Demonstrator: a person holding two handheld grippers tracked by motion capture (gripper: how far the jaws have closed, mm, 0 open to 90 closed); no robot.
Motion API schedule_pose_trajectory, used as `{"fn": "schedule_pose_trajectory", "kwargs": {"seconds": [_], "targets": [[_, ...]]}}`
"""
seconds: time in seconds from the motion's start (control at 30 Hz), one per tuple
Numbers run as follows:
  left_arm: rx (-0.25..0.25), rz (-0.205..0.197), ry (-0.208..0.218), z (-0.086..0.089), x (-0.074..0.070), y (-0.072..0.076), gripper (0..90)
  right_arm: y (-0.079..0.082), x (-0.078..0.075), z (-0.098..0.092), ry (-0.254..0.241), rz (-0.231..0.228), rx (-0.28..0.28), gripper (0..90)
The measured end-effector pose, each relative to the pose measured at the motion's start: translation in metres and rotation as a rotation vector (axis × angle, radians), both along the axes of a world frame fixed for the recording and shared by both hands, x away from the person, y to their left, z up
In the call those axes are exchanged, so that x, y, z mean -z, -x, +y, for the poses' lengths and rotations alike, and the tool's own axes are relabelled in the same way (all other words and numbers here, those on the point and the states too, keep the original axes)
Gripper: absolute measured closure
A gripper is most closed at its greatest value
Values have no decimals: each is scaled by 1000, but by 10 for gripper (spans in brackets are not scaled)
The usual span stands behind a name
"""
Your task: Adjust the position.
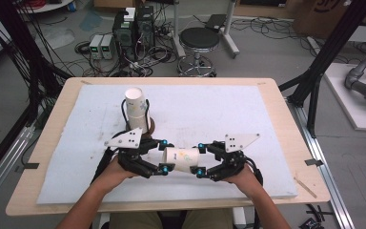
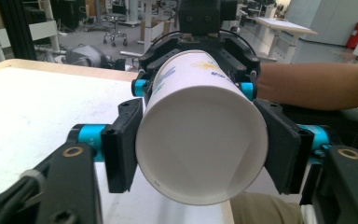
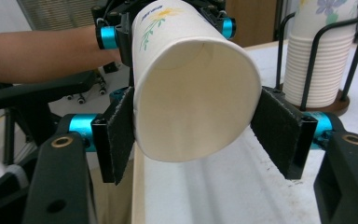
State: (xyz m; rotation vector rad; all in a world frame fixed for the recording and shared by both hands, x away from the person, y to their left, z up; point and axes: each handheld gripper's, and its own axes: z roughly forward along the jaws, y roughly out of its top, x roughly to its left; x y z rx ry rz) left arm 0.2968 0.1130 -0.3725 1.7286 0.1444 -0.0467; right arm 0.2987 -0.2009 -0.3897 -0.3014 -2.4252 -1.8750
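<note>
Paper cup (image 1: 181, 160), lower centre of frame, lying level: left gripper (image 1: 163, 156) and right gripper (image 1: 200, 159) each pinch one end. Separate nested cups by pulling straight apart, gentle squeeze.

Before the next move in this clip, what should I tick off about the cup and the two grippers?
1. Left gripper pads on both sides of the paper cup: ok.
2. Right gripper pads on the cup's other end: ok.
3. Cup lying level between the two grippers: ok.
4. Cup mouth round: looks slightly squashed in the right gripper view, not ok.
5. Cup lifted off the table: cannot tell.
6. Cup stack upright in its holder: ok.
</note>
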Motion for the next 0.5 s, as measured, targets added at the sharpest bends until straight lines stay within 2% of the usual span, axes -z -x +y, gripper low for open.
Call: {"fn": "schedule_pose_trajectory", "kwargs": {"seconds": [0.03, 0.07, 0.1, 0.23, 0.33, 0.37, 0.43, 0.47, 0.5], "targets": [[-6, 18, 2, -1, 0, 1, 212, 0, 0, 0, 4, 8, -3, 330], [-38, 43, -18, -3, 0, 2, 212, 0, 0, 0, 4, 8, -3, 330], [-52, 51, -32, -3, -1, 2, 128, 0, -1, 0, 22, 12, -6, 329], [-52, 46, -59, -1, -3, 3, 128, 0, -3, -2, 42, 11, -6, 327], [-71, 34, -84, 1, -6, 4, 128, -1, -6, -2, 63, 7, 6, 326], [-83, 33, -115, 1, -8, 3, 128, -2, -10, -2, 99, -8, 7, 326], [-87, 29, -127, 1, -9, 3, 128, -2, -11, -2, 112, -9, 9, 326], [-93, 26, -139, 1, -10, 3, 129, -3, -15, -1, 159, -21, 12, 326], [-92, 26, -143, 1, -10, 3, 129, -3, -15, -1, 159, -21, 12, 326]]}}
